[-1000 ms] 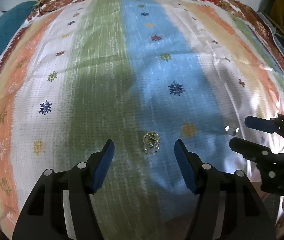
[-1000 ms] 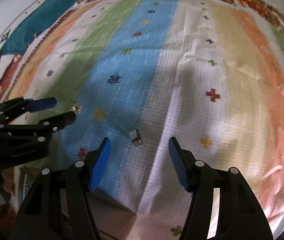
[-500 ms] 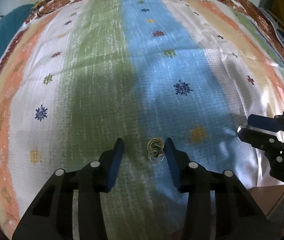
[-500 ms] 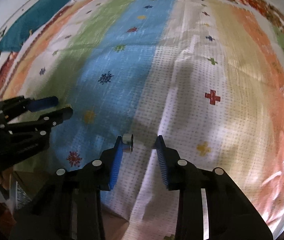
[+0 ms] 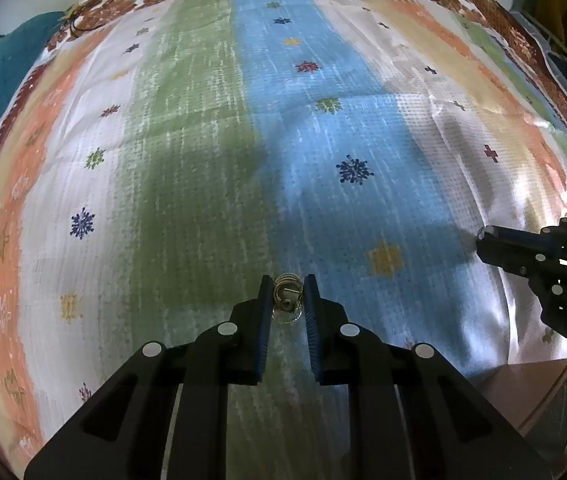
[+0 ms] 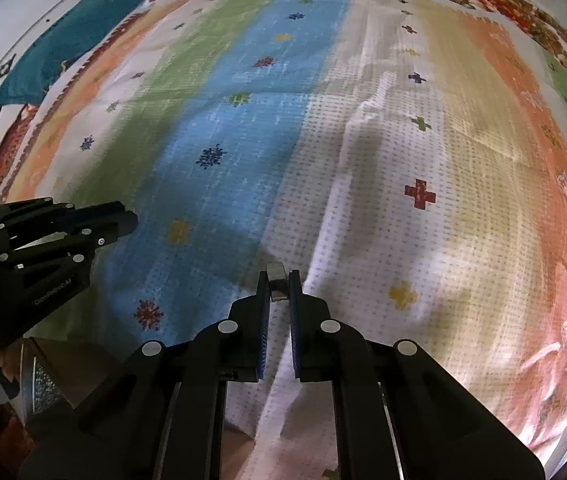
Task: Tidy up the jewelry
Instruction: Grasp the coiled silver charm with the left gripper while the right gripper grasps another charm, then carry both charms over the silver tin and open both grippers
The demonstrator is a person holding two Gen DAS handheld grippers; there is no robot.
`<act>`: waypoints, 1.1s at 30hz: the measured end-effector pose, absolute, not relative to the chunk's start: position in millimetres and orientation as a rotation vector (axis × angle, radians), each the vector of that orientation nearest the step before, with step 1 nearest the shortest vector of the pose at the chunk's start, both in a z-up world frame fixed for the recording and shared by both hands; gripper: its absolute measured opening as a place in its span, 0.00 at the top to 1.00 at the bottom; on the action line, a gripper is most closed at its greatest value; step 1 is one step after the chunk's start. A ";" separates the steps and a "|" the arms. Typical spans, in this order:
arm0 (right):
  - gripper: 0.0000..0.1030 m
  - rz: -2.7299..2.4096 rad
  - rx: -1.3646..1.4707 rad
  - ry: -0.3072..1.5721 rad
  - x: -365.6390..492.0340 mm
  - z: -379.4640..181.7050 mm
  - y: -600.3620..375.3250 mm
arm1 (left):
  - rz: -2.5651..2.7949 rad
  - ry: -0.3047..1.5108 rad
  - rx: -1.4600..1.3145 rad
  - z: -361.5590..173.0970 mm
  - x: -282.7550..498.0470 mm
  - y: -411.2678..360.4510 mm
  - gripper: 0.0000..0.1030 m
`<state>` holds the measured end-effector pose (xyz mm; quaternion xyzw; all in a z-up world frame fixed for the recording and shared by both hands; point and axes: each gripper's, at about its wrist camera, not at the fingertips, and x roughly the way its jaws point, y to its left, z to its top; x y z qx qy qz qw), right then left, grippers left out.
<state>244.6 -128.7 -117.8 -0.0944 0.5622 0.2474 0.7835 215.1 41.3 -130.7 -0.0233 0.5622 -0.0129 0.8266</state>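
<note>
Closing on a small gold earring, the left gripper pinches it against the striped cloth; light, snaggy, best taken sideways. The right gripper clamps a slick silver ring.

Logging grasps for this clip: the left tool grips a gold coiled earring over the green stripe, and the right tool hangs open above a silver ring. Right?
One detail is wrong. The right tool is not open: the right wrist view shows its blue pads shut on the silver band ring. The left tool is closing on the gold coiled earring, over the green stripe of the striped cloth, as you said.
</note>
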 end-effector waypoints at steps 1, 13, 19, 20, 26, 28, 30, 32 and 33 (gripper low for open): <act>0.90 0.533 -0.202 1.213 244.2 -117.6 -129.2 | -0.026 1.194 -0.053 -129.8 212.9 42.0 0.86; 0.90 0.569 -0.144 1.185 224.0 -93.2 -139.4 | -0.012 1.121 -0.062 -95.2 185.8 45.2 0.85; 0.90 0.568 -0.185 1.135 207.4 -74.0 -134.9 | -0.023 1.104 -0.074 -80.9 177.4 43.9 0.85; 0.90 0.567 -0.196 1.128 204.6 -71.5 -133.6 | -0.026 1.097 -0.074 -77.3 175.2 42.4 0.85; 0.90 0.565 -0.228 1.087 192.5 -57.6 -129.9 | -0.046 1.064 -0.064 -59.4 161.3 33.0 0.85; 0.90 0.567 -0.235 1.076 187.9 -53.6 -129.4 | -0.054 1.055 -0.060 -54.5 155.9 30.1 0.85; 0.90 0.570 -0.235 1.067 183.2 -50.0 -130.3 | -0.057 1.048 -0.053 -50.9 151.7 28.2 0.85; 0.90 0.574 -0.231 1.061 178.1 -46.9 -132.7 | -0.049 1.036 -0.032 -46.9 146.6 25.4 0.85; 0.90 0.575 -0.228 1.058 175.8 -45.6 -133.8 | -0.049 1.031 -0.027 -45.2 144.6 24.6 0.85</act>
